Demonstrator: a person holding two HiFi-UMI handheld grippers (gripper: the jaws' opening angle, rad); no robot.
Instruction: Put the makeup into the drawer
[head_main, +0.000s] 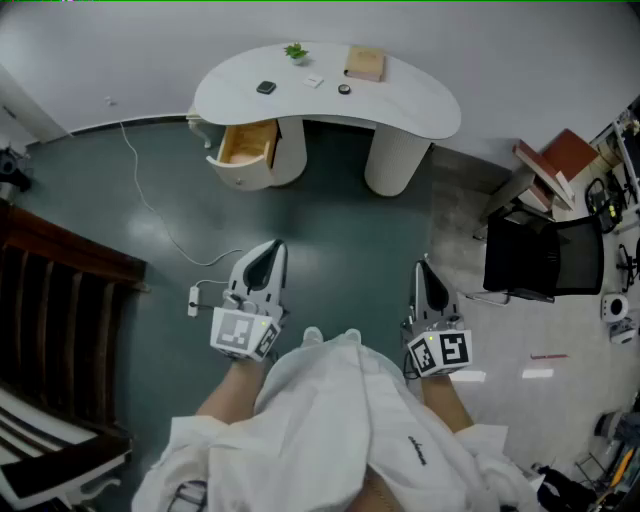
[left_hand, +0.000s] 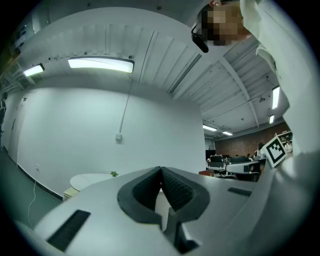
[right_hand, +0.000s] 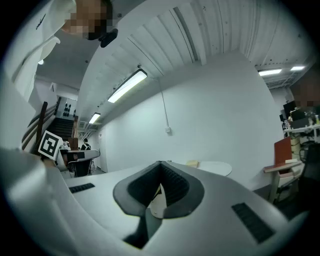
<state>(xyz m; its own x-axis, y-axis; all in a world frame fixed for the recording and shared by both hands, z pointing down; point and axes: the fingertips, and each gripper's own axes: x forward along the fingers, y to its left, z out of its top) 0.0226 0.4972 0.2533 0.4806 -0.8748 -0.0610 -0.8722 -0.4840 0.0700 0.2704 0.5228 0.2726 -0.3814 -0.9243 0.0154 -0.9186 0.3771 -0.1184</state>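
A white curved desk (head_main: 400, 105) stands far ahead of me. Its left drawer (head_main: 245, 145) is pulled open and shows a bare wooden inside. On the desktop lie a dark makeup compact (head_main: 265, 87), a small round dark item (head_main: 344, 89), a small white item (head_main: 314, 81), a wooden box (head_main: 365, 63) and a little green plant (head_main: 295, 50). My left gripper (head_main: 270, 247) and right gripper (head_main: 424, 266) hang close to my body, well short of the desk. Both are shut with nothing between the jaws. The left gripper (left_hand: 161, 170) and right gripper (right_hand: 160, 164) views show the tips meeting.
A white cable runs over the grey-green floor to a power strip (head_main: 193, 300) left of my left gripper. A dark wooden slatted piece (head_main: 60, 300) fills the left side. A black office chair (head_main: 545, 255) and a shelf with red-brown boards (head_main: 560, 155) stand at the right.
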